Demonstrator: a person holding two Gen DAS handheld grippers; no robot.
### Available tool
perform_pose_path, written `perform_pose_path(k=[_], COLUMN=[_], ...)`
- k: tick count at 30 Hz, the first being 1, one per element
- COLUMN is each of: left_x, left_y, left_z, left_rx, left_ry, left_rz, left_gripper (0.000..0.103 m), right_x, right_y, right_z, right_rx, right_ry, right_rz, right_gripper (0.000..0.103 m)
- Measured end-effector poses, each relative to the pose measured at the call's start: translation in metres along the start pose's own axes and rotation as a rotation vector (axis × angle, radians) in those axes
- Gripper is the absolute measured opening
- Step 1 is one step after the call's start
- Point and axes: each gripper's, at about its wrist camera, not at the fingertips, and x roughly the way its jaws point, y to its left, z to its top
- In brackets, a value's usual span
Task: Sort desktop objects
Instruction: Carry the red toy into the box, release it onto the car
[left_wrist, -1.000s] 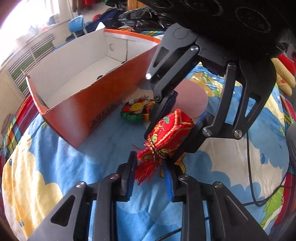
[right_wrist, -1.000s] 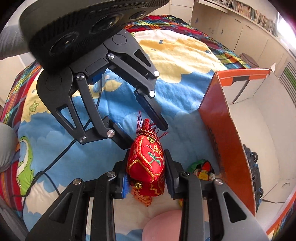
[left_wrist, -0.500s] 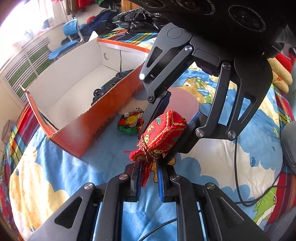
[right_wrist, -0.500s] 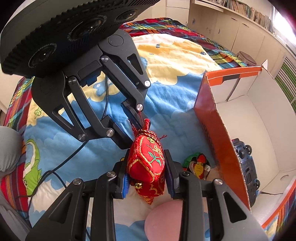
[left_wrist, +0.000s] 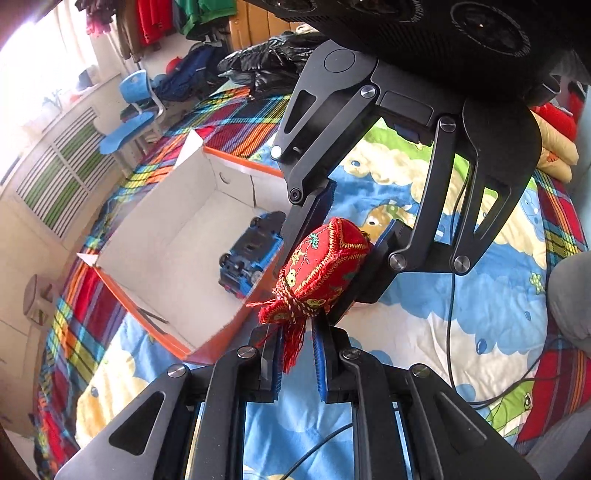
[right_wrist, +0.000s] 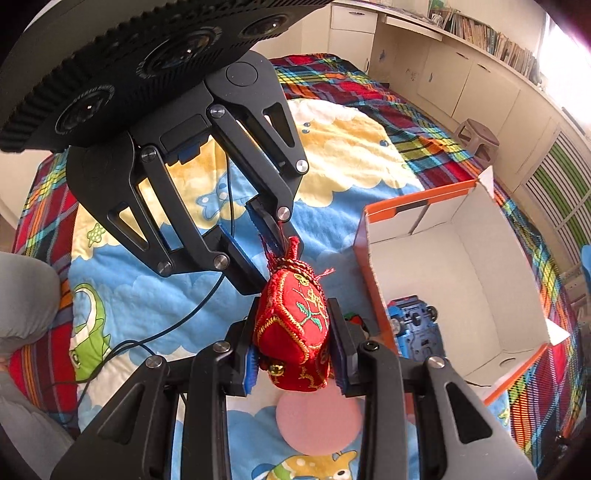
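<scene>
Two tools share one red pouch (left_wrist: 325, 273), held above the bed: right tool (right_wrist: 295, 350) clamps its body, left tool (left_wrist: 297, 354) pinches the tassel end. Pouch's long axis runs tool to tool. Box (left_wrist: 162, 236) lies left of frame, close by.

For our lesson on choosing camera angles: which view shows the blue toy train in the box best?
The left wrist view: the train lies nearly whole on the floor of the box, only its near end hidden behind the pouch. In the right wrist view the train is half cut off by the box wall and the right gripper.
</scene>
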Motion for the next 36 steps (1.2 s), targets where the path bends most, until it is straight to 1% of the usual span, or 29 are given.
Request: perform_pose_path(k=[4,7,9,13,16,22,29,33,34,35,36], left_x=[-0.003,0.001,0.008,0.022,0.032,0.039,0.057,0.068,0.071,0.073,0.074], left_y=[0.02,0.034,0.04,0.043,0.046,0.048,0.059,0.056,0.054,0.054,0.053], left_z=[0.019,0.025,0.026,0.022,0.019,0.014,0.008,0.004,0.003,0.002,0.001], left_rx=[0.0,-0.02,-0.027,-0.03,-0.055,-0.072,-0.125,-0.118,-0.111,-0.108,-0.113], left_ry=[-0.011,-0.005,0.004,0.014,0.02,0.028,0.038,0.073,0.084,0.091,0.094], left_rz=[0.043,0.055,0.066,0.074,0.076,0.099,0.106,0.099,0.105,0.115,0.121], left_gripper=[0.011,0.011,0.011,0.011,0.011,0.011,0.011,0.012,0.014,0.018,0.02], right_x=[-0.013,-0.014,-0.011,-0.001,0.008,0.015,0.033,0.04,0.041,0.042,0.042], right_y=[-0.02,-0.036,-0.045,-0.058,-0.062,-0.067,-0.081,-0.084,-0.083,-0.082,-0.081], right_z=[0.011,0.018,0.019,0.015,0.012,0.009,0.006,0.003,0.002,0.002,0.001], right_rx=[0.0,0.014,0.039,0.074,0.091,0.111,0.165,0.181,0.177,0.171,0.166], right_ry=[-0.022,-0.041,-0.045,-0.047,-0.036,-0.033,-0.035,-0.011,-0.006,0.0,0.003], right_rz=[-0.041,-0.073,-0.076,-0.084,-0.084,-0.078,-0.08,-0.094,-0.103,-0.124,-0.154], right_gripper=[0.03,0.03,0.03,0.03,0.03,0.03,0.03,0.03,0.035,0.048,0.057])
